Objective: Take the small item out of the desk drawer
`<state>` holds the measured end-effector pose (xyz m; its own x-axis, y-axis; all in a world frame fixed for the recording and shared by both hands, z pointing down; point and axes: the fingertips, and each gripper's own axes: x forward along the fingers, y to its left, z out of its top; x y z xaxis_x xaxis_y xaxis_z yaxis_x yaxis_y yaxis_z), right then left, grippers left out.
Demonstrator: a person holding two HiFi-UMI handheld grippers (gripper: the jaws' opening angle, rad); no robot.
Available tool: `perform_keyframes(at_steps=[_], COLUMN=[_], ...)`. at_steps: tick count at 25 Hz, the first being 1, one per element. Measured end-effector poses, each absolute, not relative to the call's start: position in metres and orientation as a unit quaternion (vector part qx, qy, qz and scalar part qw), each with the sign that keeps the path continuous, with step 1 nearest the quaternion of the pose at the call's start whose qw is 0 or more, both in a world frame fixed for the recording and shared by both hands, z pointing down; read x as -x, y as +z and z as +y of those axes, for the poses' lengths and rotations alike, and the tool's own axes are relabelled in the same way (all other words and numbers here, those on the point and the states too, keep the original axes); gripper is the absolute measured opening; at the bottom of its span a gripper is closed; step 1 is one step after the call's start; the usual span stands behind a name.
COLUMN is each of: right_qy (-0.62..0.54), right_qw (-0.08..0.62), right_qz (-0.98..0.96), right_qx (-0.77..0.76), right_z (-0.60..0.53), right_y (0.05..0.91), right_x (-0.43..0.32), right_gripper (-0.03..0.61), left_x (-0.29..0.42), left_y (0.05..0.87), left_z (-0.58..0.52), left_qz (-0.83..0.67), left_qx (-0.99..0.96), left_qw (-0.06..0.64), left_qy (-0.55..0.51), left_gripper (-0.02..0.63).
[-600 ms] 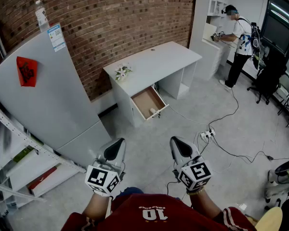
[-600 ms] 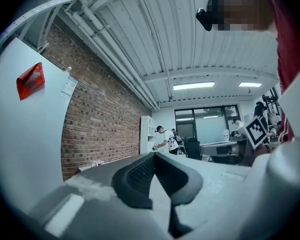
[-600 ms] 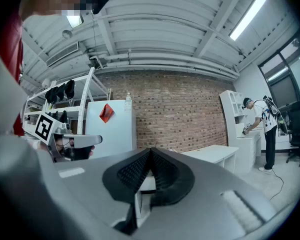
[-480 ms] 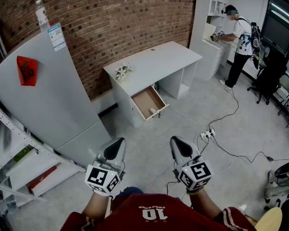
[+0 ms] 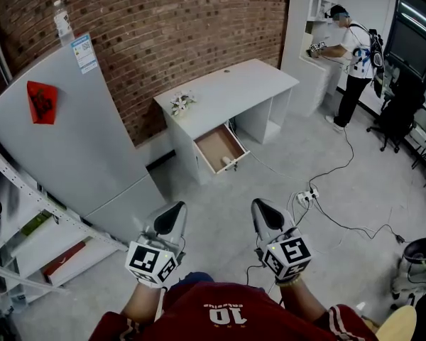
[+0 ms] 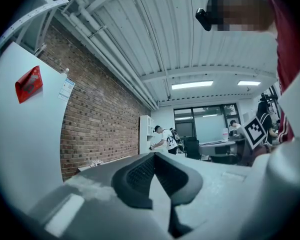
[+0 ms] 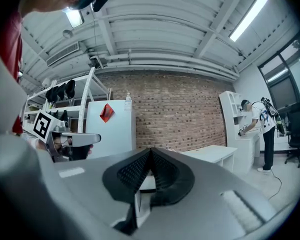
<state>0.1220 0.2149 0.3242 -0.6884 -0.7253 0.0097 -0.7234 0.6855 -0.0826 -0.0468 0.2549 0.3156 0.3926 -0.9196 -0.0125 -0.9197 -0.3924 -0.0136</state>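
Holding left gripper [image 5: 176,212], right gripper [image 5: 261,209] closed — one desk [image 5: 234,87], one drawer [image 5: 219,146] open.

A white rectangular bench [image 5: 234,87] stands along the brick wall [image 5: 163,27], its wood-lined drawer [image 5: 219,146] pulled open. A small bunch of white flowers [image 5: 179,105] lies near one end. On the grey floor [image 5: 220,212] lie a white power strip [image 5: 306,197] and black cables [image 5: 348,227].

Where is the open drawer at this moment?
In the head view, the open drawer is near the centre, pulled out of the white desk, just below the flowers.
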Motion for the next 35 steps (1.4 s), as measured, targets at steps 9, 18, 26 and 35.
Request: perform_keyframes(at_steps=[9, 18, 26, 35], right_qy=[-0.062, -0.087, -0.092, -0.087], right_qw=[0.019, 0.004, -0.008, -0.010], right_qz=[0.920, 0.907, 0.897, 0.883], right_qx=[0.386, 0.411, 0.432, 0.462], right_z=[0.218, 0.188, 0.128, 0.030], right_y=[0.331, 0.353, 0.357, 0.345], right_x=[-0.126, -0.124, -0.100, -0.060], right_gripper=[0.000, 0.000, 0.000, 0.000], left_x=[0.044, 0.049, 0.082, 0.121], left_y=[0.316, 0.329, 0.339, 0.330], left_z=[0.259, 0.222, 0.149, 0.039], left_qz=[0.550, 0.524, 0.512, 0.474], left_qx=[0.835, 0.851, 0.859, 0.880], left_qw=[0.012, 0.000, -0.006, 0.006], left_qy=[-0.013, -0.016, -0.023, -0.027], left_gripper=[0.003, 0.003, 0.003, 0.003])
